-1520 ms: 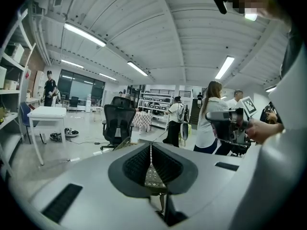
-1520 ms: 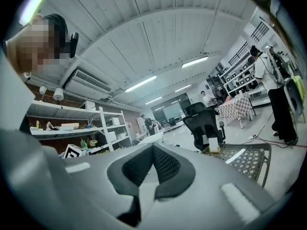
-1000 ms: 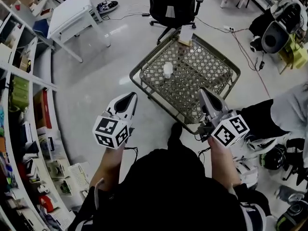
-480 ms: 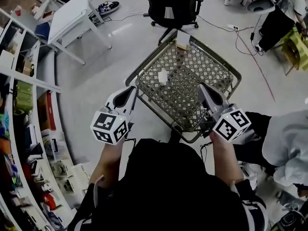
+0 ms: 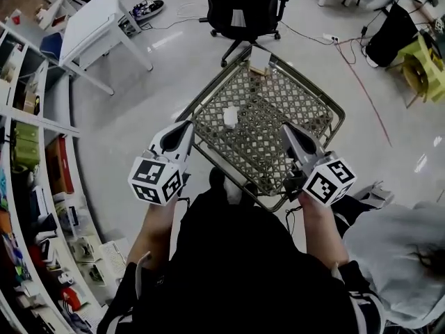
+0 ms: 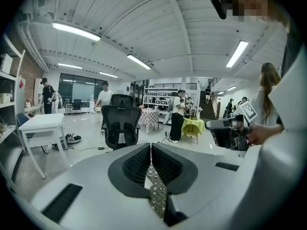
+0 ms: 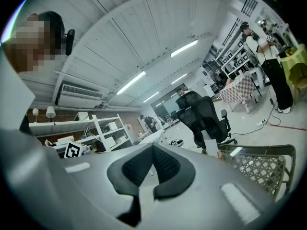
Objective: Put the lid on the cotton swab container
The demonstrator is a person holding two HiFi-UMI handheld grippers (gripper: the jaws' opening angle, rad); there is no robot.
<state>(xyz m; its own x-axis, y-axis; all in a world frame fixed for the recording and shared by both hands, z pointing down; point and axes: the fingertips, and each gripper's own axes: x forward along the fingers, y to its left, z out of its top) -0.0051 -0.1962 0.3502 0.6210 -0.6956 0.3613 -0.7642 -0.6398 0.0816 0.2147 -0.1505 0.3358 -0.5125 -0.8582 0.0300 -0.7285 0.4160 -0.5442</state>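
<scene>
Mesh table stands centre, ahead of the person. On it: a container at left, a small box at the far edge. Office chair just behind the table. Desk far left; shelving along the left. Left gripper beside the table's left edge; right gripper over its near part.

You are standing on a glossy grey floor, facing a wire-mesh table. A black office chair is sitting just beyond it. A white table and shelving are lining your left, and strip lights are glowing overhead.
</scene>
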